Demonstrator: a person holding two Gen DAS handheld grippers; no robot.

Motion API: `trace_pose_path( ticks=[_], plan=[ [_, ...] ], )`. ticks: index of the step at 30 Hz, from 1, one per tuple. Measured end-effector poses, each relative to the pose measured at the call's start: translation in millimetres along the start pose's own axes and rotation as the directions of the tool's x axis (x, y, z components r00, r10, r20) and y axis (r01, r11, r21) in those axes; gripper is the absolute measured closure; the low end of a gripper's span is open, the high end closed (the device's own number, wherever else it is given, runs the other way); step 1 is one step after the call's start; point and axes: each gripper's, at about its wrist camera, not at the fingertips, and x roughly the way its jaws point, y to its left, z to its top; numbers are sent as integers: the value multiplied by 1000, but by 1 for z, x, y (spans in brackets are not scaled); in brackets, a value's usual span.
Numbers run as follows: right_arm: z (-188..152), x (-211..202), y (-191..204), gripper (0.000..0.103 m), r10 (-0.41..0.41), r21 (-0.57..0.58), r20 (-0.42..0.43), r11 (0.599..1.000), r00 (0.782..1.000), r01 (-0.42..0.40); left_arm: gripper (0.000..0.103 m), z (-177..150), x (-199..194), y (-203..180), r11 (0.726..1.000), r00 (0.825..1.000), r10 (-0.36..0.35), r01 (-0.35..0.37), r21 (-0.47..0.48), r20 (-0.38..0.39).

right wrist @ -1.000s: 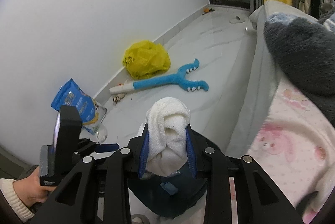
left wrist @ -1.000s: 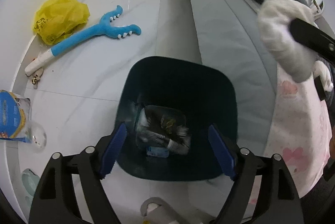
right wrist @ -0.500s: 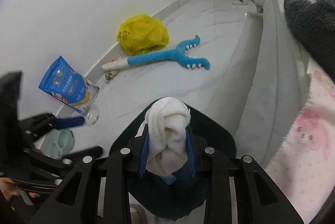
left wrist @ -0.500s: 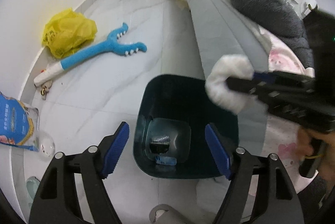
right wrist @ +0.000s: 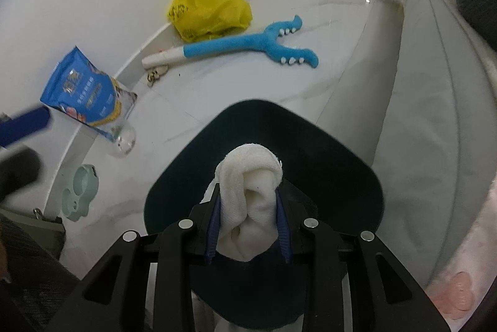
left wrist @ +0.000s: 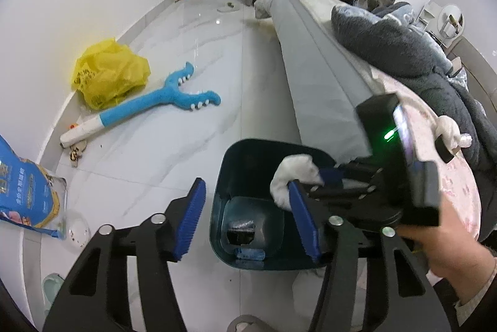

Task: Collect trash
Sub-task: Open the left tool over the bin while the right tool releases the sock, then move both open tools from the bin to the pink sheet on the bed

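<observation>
Clamped tight between blue pads, the right gripper (right wrist: 248,226) held a crumpled white cloth wad (right wrist: 250,192) directly over the mouth of a dark teal bin (right wrist: 357,176) standing on the pale marble floor (right wrist: 279,83). Empty and about half open, the left gripper (left wrist: 248,220) hung near the bin's rim, its jaws having just been closing with nothing between them. The step in hand looked like dropping the wad into the bin; the next move likely called for parting the right jaws so it fell clear inside. Some trash already lay at the bin's bottom.

Nothing blocked the drop, though the two grippers hung close together above the opening and might knock. Against the wall lay a yellow plastic bag (right wrist: 209,10), a blue plush toy (right wrist: 248,47) with a forked end, and a blue snack pouch (right wrist: 84,93). A grey-sided bed (left wrist: 316,58) ran along the bin's far side, with a dark fleece blanket (left wrist: 403,52) heaped on it.
</observation>
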Motion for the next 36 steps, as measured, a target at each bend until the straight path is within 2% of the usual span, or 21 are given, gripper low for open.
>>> trace_pose_path(
  ticks=[8,15,21,27,32,36],
  plan=[
    [-9,10,7,69,-31,-28,-49,999,998,29,51,13,-30,-10,1000,992,-10,10,2,129],
    [-16,14,16,57,-80,-70,-86,995,993,74,51,15,-55,-25,998,978,9,-20,52,210],
    [-21,5,14,42,-80,-57,-84,996,993,75,51,18,-73,-37,998,958,-36,20,59,284],
    [-26,-18,14,34,-74,-55,-41,996,996,72,51,21,-84,-50,996,944,-83,66,63,318],
    [-30,-49,12,33,-59,-53,27,997,998,60,47,23,-95,-66,994,930,-100,76,81,353],
    [-34,-71,5,32,-51,-44,85,997,995,55,44,25,-96,-77,993,927,-101,73,91,360]
  ],
)
